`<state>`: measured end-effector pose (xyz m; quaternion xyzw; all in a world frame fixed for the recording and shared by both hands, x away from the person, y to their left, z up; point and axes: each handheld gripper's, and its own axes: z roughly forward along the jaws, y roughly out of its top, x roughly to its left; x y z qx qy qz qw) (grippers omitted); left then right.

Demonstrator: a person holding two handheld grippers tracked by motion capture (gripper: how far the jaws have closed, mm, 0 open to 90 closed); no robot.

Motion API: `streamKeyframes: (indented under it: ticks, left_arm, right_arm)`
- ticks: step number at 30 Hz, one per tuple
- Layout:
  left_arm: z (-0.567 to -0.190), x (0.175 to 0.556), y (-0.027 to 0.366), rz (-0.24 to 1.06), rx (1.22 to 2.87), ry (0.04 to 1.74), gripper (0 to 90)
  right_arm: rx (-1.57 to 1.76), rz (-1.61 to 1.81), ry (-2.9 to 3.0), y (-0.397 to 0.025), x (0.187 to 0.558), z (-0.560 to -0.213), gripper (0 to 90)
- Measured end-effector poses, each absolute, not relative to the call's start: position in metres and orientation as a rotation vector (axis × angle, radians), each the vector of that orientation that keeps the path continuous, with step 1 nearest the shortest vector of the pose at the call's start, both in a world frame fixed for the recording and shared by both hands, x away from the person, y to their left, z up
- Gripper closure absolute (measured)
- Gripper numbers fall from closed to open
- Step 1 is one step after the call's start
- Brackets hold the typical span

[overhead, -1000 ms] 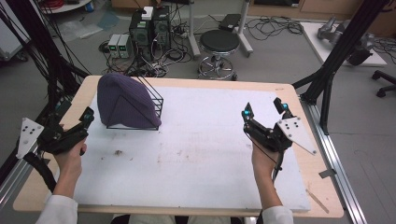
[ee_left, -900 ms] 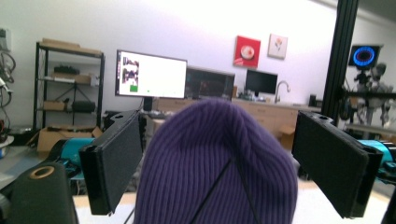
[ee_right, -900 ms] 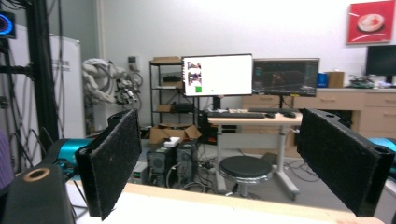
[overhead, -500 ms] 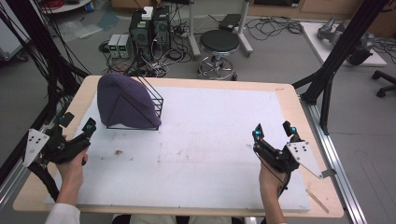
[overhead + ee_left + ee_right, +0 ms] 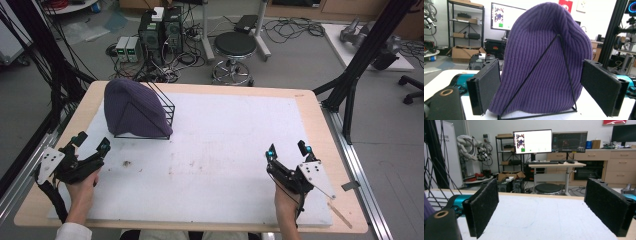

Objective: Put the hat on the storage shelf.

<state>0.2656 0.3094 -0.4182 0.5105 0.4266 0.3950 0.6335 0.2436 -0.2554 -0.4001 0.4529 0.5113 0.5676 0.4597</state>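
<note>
Jaws of your left gripper (image 5: 90, 142) stand wide apart w/ nothing between them, aimed at the purple beanie (image 5: 131, 107) draped over a black wire rack (image 5: 165, 111) at the table's (image 5: 240, 87) far-left corner. Your right gripper (image 5: 289, 150), near the right edge, is likewise spread and empty, well apart from the beanie.

wire rack (image 5: 564, 75) mostly hidden under purple beanie (image 5: 544, 57)
</note>
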Motion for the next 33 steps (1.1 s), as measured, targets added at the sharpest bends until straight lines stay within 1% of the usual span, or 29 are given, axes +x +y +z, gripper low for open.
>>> streamKeyframes:
  ticks: [12,18,33]
  left_arm:
    - [-0.433,0.262,0.309,0.866,1.213,0.993,16.7]
    - [-0.439,0.260,0.307,0.826,1.246,0.993,16.7]
    - [-0.441,0.257,0.307,0.806,1.236,1.005,16.7]
  right_arm:
    - [1.188,1.376,1.300,-0.253,0.247,-0.420,11.5]
    - [1.206,1.343,1.324,-0.250,0.247,-0.427,11.5]
    - [1.208,1.348,1.338,-0.249,0.246,-0.429,11.5]
